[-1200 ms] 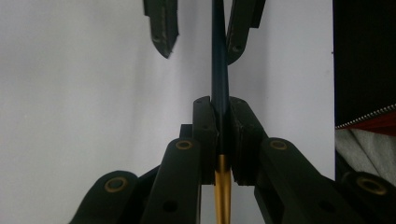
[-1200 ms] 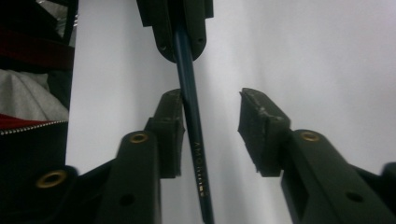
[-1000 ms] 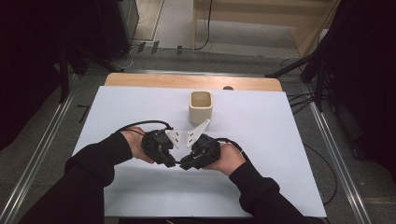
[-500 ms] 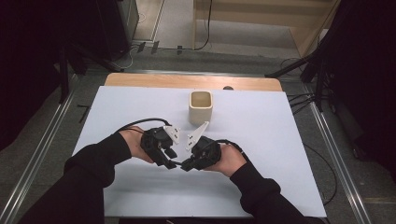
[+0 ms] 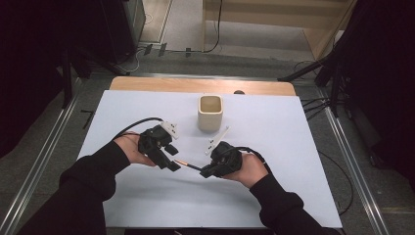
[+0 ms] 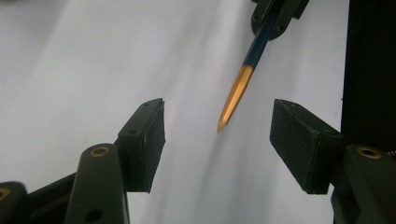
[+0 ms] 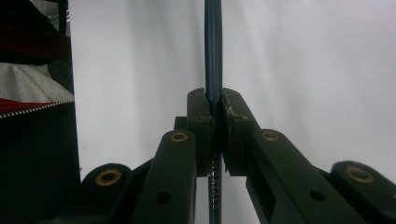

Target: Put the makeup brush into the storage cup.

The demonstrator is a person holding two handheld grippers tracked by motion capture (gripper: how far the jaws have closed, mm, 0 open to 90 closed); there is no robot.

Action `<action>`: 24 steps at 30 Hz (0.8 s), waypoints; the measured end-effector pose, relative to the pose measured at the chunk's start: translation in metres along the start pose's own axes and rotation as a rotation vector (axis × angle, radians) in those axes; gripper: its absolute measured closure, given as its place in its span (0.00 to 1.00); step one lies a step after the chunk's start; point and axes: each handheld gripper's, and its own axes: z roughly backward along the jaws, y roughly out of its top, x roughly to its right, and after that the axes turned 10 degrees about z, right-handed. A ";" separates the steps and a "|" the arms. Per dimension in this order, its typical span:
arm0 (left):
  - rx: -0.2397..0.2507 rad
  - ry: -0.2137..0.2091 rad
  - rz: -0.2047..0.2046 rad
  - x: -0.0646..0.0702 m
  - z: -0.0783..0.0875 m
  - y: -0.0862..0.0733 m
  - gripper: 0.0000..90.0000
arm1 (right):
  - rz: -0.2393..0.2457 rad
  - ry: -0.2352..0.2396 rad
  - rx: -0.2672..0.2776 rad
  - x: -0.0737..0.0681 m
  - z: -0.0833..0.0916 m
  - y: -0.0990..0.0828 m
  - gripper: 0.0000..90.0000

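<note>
A thin dark-blue pen [image 7: 213, 46] with a gold tip [image 6: 236, 98] is clamped between the pads of my right gripper [image 7: 214, 112], which is shut on it. In the high view the pen [image 5: 188, 165] sticks out leftward from the right gripper [image 5: 204, 172] toward my left gripper [image 5: 171, 164]. The left gripper [image 6: 217, 140] is open and its jaws have just been opening. The gold tip points into the gap, apart from both pads. Both grippers hover low over the white table [image 5: 293, 147].
A beige square cup [image 5: 210, 112] stands upright at the back middle of the table, beyond both hands. A wooden strip [image 5: 147, 84] runs along the far edge. Cables trail from both grippers.
The left gripper's jaws have opened and let go of the pen's tip, and the left hand has drawn a little left, away from the right gripper. The right hand has kept still.
</note>
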 end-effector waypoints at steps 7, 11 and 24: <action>0.052 0.001 0.052 -0.003 0.004 -0.007 0.39 | -0.054 -0.019 0.005 -0.002 0.005 -0.012 0.94; 0.091 0.013 0.075 -0.003 0.005 -0.010 0.39 | -0.099 -0.042 0.012 -0.005 0.009 -0.014 0.94; 0.221 0.006 0.200 0.000 0.000 -0.022 0.38 | -0.275 -0.140 0.082 -0.014 0.011 -0.015 0.94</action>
